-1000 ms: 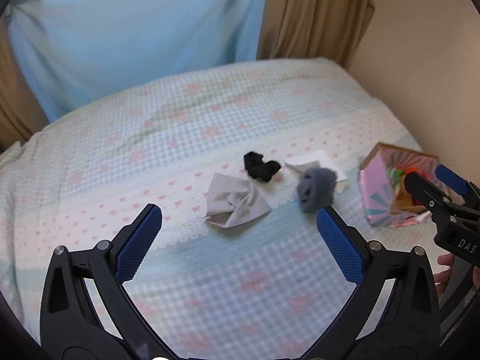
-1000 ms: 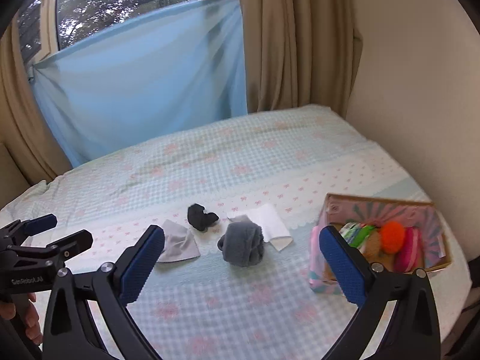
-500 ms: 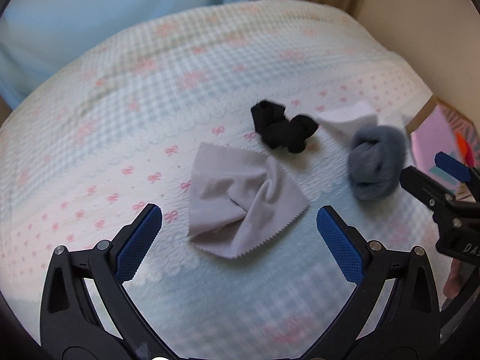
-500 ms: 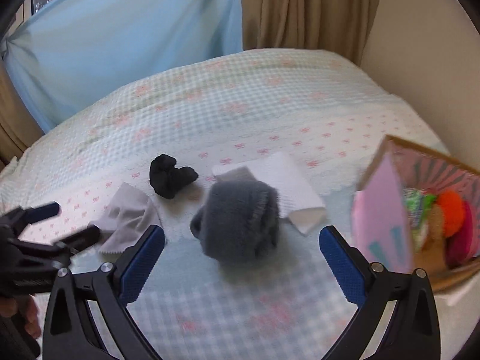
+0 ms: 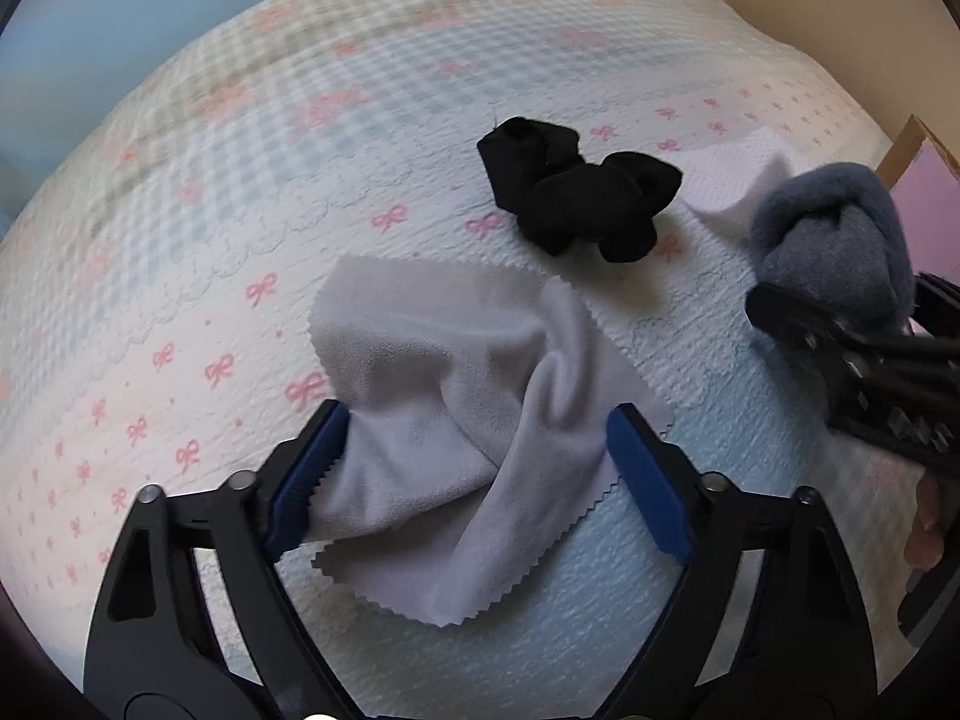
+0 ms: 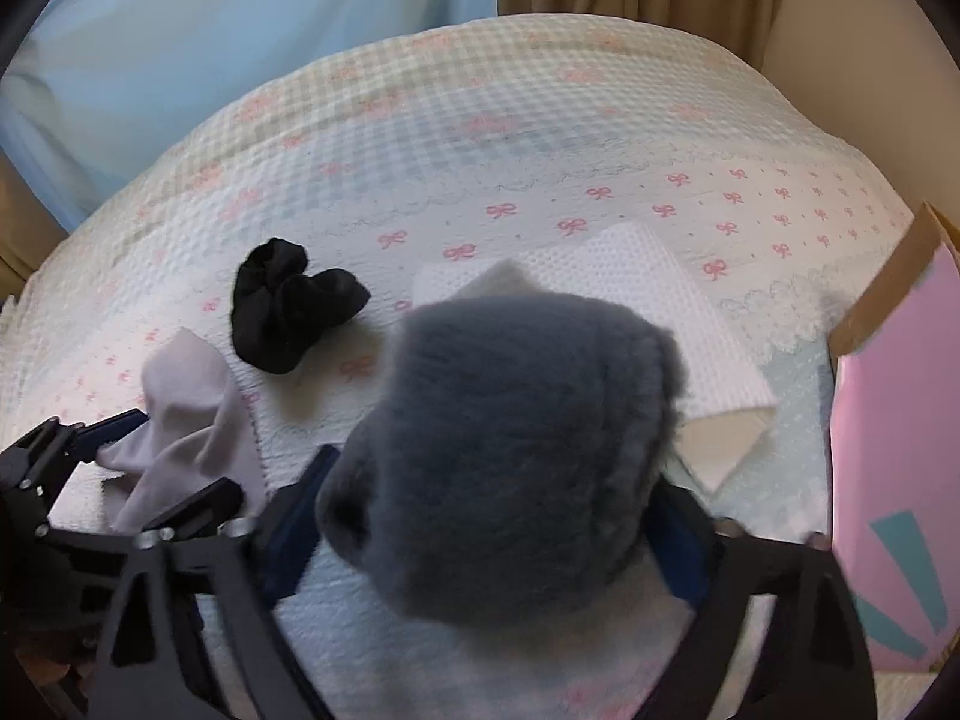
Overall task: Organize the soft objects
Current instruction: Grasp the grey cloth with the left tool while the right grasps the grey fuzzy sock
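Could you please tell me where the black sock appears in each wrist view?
Left wrist: black sock upper centre-right, beyond the grey cloth.
Right wrist: black sock left of centre, above the grey cloth.
Shared landmark: the white paper towel.

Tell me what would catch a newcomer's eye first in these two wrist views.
First, the fuzzy grey sock bundle filling the middle of the right wrist view, between the closing jaws of the right gripper. Next, the pale grey cloth lying crumpled on the bow-print bedspread, with the left gripper closing around it. Behind them, the black sock bundle stands out darkly against the light bedding.
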{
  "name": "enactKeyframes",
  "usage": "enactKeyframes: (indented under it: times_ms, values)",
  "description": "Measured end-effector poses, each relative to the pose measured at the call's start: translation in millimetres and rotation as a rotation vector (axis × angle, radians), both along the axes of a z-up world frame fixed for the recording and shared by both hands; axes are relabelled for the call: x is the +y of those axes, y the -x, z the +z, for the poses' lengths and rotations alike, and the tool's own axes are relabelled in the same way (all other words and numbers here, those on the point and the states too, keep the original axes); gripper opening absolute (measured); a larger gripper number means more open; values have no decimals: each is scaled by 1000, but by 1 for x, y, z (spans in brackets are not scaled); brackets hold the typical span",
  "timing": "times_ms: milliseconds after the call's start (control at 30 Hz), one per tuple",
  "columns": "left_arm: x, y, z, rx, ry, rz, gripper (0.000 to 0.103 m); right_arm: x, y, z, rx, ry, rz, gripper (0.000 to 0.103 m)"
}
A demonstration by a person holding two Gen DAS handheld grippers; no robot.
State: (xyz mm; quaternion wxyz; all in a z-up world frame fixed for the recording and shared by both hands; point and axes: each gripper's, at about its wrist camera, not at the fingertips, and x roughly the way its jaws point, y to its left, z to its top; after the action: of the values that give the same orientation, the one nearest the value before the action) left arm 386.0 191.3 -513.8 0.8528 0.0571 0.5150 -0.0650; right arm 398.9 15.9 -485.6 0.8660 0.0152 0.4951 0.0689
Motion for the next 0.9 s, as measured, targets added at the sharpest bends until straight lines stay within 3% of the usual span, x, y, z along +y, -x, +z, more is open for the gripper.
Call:
enactKeyframes:
  times_ms: [100, 167, 267, 367, 600, 900]
  values:
    - [-2, 0, 3, -11, 7, -16, 63, -4, -2, 0, -5, -9, -11, 67]
    - [-4, 1, 6, -15, 8, -27, 38, -2, 0, 1, -13, 10, -8, 65]
    - [-9, 1, 7, -16, -2, -40, 24, 0, 4, 2, -22, 28, -6, 62]
    - [-10, 0, 9, -10, 4, -36, 16, -2, 7, 4, -23, 11, -16, 61]
    - [-10, 2, 27, -14, 48, 2, 12, -1, 16, 18, -47, 7, -10, 59]
    - [-19, 29, 92, -95, 59, 17, 12, -10, 47, 76, -133, -20, -9, 59]
